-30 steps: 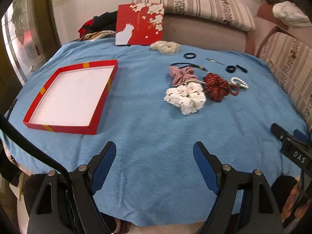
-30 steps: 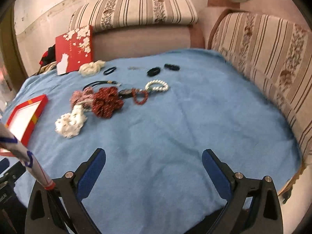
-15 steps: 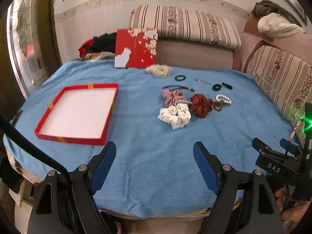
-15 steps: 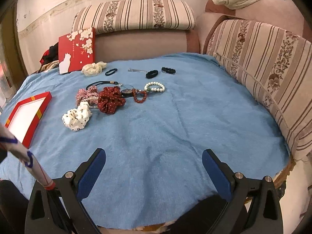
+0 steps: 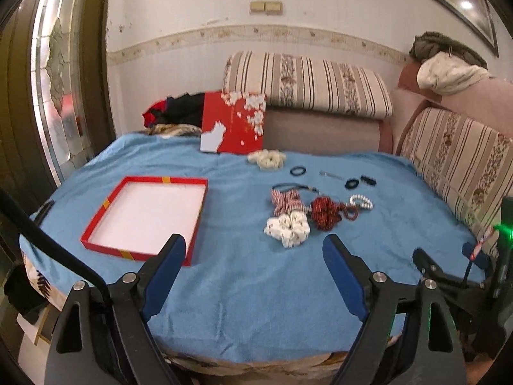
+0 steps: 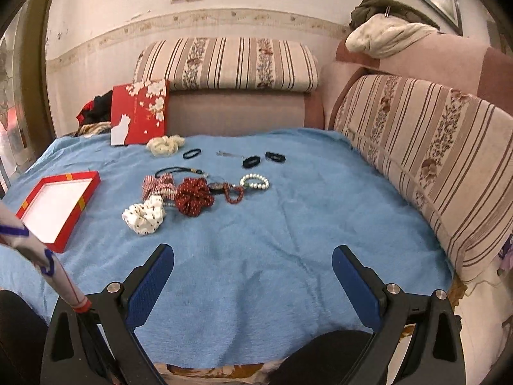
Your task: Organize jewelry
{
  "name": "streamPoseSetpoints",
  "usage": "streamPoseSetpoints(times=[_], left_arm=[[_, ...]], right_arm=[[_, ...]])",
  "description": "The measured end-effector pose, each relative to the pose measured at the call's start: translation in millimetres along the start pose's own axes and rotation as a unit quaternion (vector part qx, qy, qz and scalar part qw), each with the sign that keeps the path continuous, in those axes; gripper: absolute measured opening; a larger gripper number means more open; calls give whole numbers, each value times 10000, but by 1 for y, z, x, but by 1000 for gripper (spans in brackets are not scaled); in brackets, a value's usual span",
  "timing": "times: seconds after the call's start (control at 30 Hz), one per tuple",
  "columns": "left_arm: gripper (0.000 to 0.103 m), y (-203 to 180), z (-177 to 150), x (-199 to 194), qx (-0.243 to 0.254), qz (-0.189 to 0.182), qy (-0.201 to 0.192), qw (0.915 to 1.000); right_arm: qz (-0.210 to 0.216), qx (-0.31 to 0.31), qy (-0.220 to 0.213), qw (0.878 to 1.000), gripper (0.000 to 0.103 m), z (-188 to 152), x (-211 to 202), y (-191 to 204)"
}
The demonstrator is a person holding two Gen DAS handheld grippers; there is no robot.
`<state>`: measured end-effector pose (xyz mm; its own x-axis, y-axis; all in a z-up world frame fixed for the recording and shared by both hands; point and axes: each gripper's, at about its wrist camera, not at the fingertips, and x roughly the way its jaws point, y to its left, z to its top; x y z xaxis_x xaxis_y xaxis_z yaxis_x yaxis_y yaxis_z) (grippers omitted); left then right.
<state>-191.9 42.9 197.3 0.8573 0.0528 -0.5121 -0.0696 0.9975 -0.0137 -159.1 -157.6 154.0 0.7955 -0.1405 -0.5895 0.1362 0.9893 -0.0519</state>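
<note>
On the blue-cloth desk (image 5: 256, 288), the white dotted fabric scrunchie (image 5: 287, 229) lies right of the empty red cardboard box tray (image 5: 146, 216), so the left gripper (image 5: 253, 272) and right gripper (image 6: 253, 284), fingers spread and empty, should descend squarely over it.

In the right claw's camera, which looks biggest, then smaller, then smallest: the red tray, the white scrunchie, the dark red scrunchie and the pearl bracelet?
1. Red tray, by far the largest.
2. White scrunchie and dark red scrunchie: they look about alike, so I won't rank them.
3. Pearl bracelet, smallest, though it lies a bit farther back.
</note>
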Motion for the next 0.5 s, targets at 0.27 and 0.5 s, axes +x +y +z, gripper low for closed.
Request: streamPoseSetpoints(times=[0.27,0.5], left_arm=[[102,1,33,-9,-107,10,-645,9979],[102,-15,44,50,139,-241,185,9994]], right_arm=[[-419,-3,-900,9951,102,16,-27,-1],[113,88,-57,9999,103,23,30,-2]])
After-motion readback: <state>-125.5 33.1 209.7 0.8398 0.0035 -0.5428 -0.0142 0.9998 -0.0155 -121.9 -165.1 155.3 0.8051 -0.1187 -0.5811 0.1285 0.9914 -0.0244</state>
